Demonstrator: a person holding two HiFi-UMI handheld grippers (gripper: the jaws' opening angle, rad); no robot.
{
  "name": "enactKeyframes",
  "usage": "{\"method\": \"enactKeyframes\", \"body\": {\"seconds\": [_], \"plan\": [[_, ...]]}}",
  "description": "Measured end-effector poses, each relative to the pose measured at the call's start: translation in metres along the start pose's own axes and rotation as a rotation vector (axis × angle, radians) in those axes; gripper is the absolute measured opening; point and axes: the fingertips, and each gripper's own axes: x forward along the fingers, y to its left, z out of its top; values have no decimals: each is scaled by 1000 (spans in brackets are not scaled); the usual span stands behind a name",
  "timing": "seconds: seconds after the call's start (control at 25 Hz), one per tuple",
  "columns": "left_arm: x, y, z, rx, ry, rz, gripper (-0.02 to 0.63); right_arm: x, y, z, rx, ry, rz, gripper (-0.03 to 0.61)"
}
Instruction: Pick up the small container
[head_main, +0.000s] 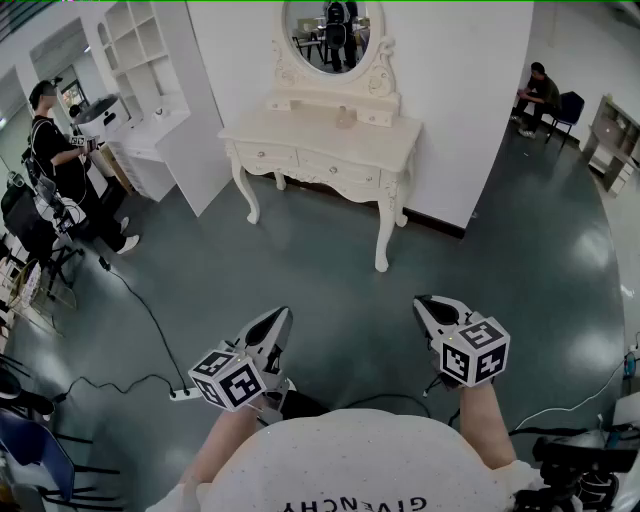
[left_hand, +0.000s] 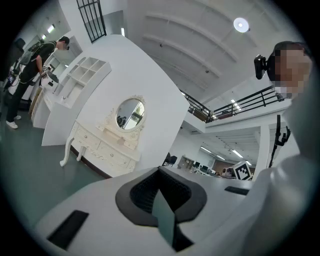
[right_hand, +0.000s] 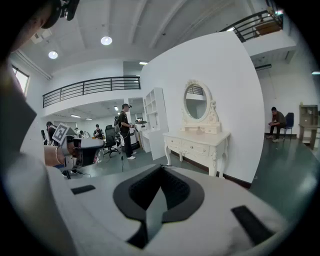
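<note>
A small pale container (head_main: 345, 118) stands on the cream dressing table (head_main: 300, 135) below its oval mirror, far ahead of me across the floor. In the right gripper view the container (right_hand: 199, 130) shows as a tiny shape at the back of the table top (right_hand: 195, 142). My left gripper (head_main: 281, 317) hangs low at the left, its dark pads together and nothing between them. My right gripper (head_main: 424, 303) hangs at the right, also shut and empty. Both point toward the table from well short of it. The left gripper (left_hand: 161, 172) and right gripper (right_hand: 161, 169) fill the bottom of their own views.
A person (head_main: 60, 160) stands at the left beside a white shelf unit (head_main: 150, 90). Another person (head_main: 540, 95) sits at the back right. A cable and power strip (head_main: 185, 393) lie on the dark floor near my left side. Chairs and gear crowd the left edge.
</note>
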Motion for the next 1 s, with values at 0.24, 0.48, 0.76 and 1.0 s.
{"method": "enactKeyframes", "body": {"seconds": [0.24, 0.48, 0.76, 1.0], "plan": [[2, 3, -2, 8, 4, -5, 2, -1, -2, 3, 11, -14, -3, -1], [2, 10, -1, 0, 12, 5, 2, 2, -6, 6, 25, -29, -20, -1], [-2, 27, -11, -16, 23, 31, 2, 22, -8, -12, 98, -3, 12, 0], [16, 61, -25, -33, 69, 64, 2, 65, -14, -23, 132, 24, 24, 0]]}}
